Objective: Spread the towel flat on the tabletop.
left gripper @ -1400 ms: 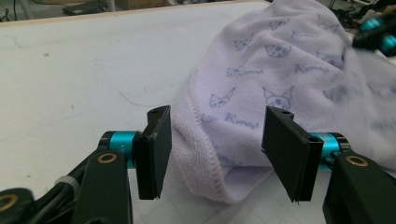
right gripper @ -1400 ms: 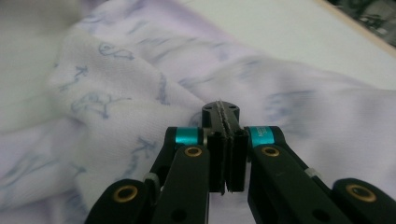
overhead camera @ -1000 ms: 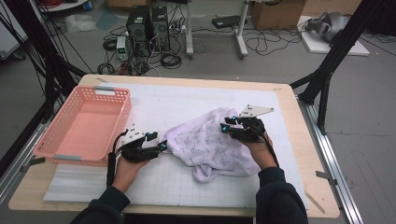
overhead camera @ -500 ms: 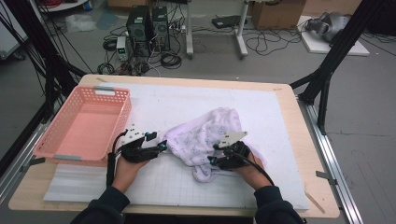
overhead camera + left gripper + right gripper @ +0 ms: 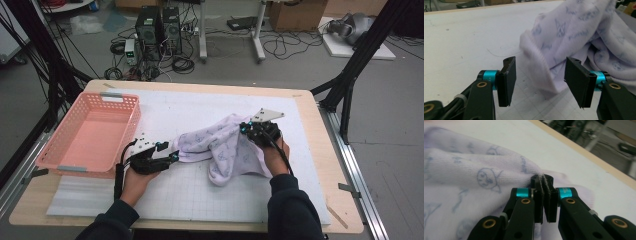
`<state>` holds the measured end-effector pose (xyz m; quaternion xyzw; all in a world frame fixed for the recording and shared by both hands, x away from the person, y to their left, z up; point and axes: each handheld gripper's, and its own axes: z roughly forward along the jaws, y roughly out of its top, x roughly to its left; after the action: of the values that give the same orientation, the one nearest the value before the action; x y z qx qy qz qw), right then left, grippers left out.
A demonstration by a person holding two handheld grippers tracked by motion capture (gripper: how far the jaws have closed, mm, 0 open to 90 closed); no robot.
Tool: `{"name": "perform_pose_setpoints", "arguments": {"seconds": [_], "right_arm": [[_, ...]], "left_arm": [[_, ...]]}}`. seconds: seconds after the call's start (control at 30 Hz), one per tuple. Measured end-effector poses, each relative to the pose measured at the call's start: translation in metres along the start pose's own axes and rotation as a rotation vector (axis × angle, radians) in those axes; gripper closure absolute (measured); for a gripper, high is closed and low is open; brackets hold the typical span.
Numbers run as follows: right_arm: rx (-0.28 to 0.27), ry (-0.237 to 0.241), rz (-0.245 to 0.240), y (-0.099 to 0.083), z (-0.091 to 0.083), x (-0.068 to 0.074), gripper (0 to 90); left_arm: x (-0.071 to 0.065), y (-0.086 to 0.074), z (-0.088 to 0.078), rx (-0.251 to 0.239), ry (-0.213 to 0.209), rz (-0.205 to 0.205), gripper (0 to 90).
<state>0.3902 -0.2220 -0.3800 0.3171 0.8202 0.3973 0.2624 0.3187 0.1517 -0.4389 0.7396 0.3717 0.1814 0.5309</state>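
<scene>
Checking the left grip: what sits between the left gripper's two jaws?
In the left gripper view, a folded edge of the lilac cloth lies between the open left gripper's jaws, unpinched, over the white mat.

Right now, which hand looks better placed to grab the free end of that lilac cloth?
The left. The left gripper stands open with the cloth's near edge lying between its jaws, untouched. The right gripper, whose jaws have just been closing, is already clamped on a fold at the cloth's far side, so it is busy.

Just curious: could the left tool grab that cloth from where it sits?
Probably yes. The left tool is open with the cloth's hem lying between its jaws, nothing in between.
</scene>
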Motion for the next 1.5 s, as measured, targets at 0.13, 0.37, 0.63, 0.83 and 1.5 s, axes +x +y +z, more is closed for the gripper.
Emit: {"name": "perform_pose_setpoints", "arguments": {"seconds": [0.13,0.37,0.63,0.83,1.5], "right_arm": [[0.035,-0.126,0.051,0.002,0.011,-0.023,87.8],[0.088,-0.341,0.203,-0.013,0.017,-0.051,85.5],[-0.020,-0.311,0.203,-0.024,-0.016,-0.040,59.4],[-0.071,-0.202,0.150,-0.037,-0.056,-0.013,57.2],[0.079,0.059,0.112,-0.084,-0.045,0.042,49.1]], "left_arm": [[-0.001,0.000,0.001,0.001,-0.004,-0.002,43.2],[-0.003,-0.001,0.003,0.020,-0.024,0.013,43.2],[-0.009,-0.001,0.005,0.026,-0.052,0.025,44.8],[-0.021,0.001,0.013,0.058,-0.093,0.058,47.2],[-0.052,0.017,0.083,0.280,0.006,0.205,82.4]]}}
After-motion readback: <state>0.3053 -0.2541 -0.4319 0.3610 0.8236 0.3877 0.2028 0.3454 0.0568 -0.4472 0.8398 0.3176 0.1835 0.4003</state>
